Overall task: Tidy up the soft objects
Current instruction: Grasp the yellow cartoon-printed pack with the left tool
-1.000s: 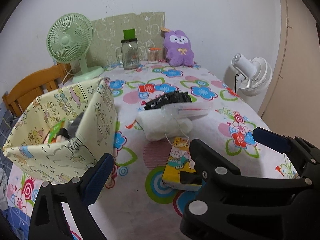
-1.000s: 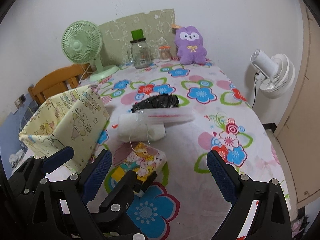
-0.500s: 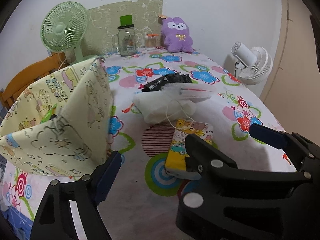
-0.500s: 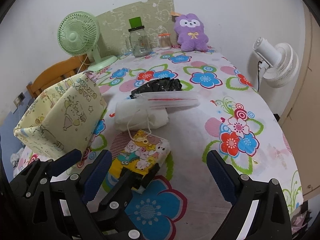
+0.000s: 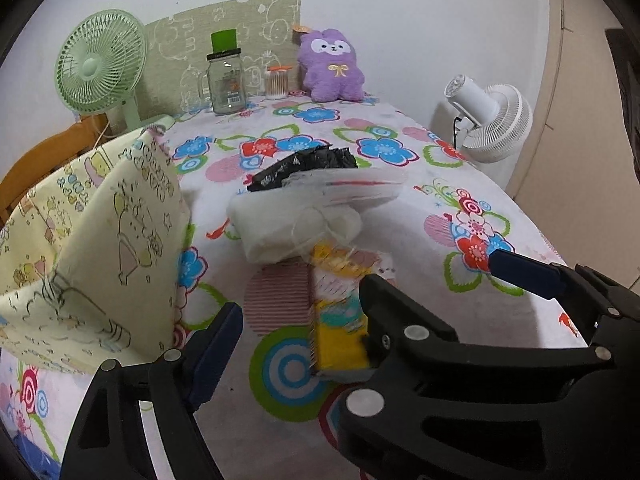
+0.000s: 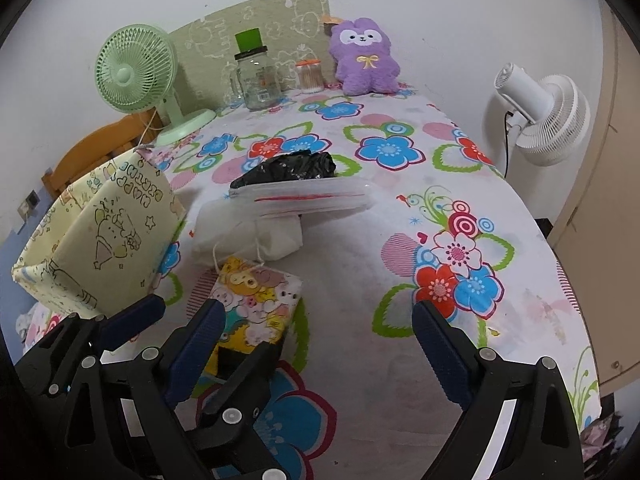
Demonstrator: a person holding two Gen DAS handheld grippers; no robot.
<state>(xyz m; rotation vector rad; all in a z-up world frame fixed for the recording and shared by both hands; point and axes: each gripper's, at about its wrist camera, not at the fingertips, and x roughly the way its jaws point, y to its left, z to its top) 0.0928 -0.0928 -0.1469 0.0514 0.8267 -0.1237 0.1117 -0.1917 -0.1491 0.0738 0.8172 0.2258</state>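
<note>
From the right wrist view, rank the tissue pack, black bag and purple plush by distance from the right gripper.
1. Tissue pack: just ahead of the right gripper, by its left finger.
2. Black bag: mid-table, behind the white bundle.
3. Purple plush: far end, against the wall.

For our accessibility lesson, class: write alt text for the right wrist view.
An open right gripper hovers near a cartoon-print tissue pack on a flowered tablecloth. Left of it stands a yellow fabric box; behind lie a white pouch and plastic bags.
</note>
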